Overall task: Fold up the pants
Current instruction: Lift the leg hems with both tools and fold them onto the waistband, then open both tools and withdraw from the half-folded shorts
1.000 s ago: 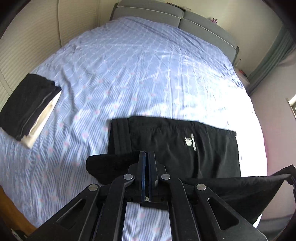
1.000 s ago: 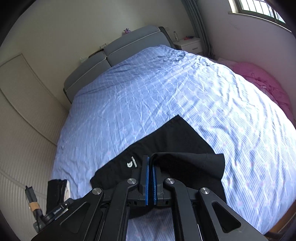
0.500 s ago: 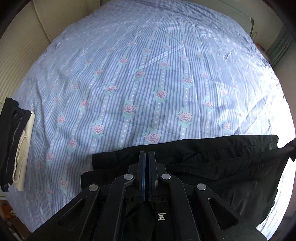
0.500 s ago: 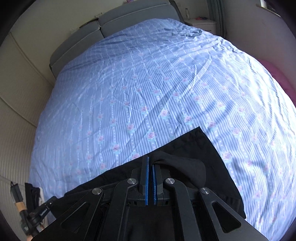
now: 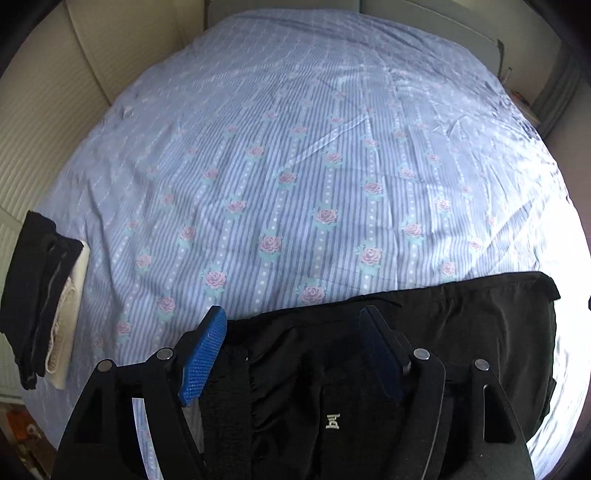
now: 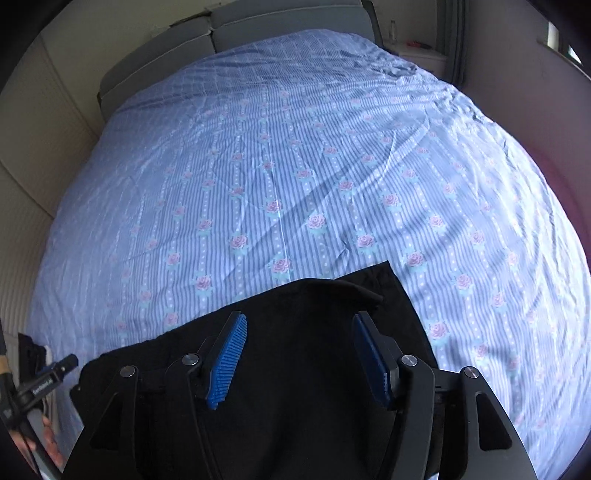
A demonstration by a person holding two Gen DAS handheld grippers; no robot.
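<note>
Now we hover both grippers over the black pants (image 5: 461,332) at the near bed edge, left gripper (image 5: 291,354) and right gripper (image 6: 299,354) spread wide, holding nothing. Looks like a fold just laid; next we'd regrip an end. Beyond, floral striped bedsheet (image 5: 295,166), folded clothes stack (image 5: 40,295) leftward, grey headboard (image 6: 288,18) farthest.

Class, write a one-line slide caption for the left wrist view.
Open left gripper above black pants lying on a floral bedsheet.
</note>
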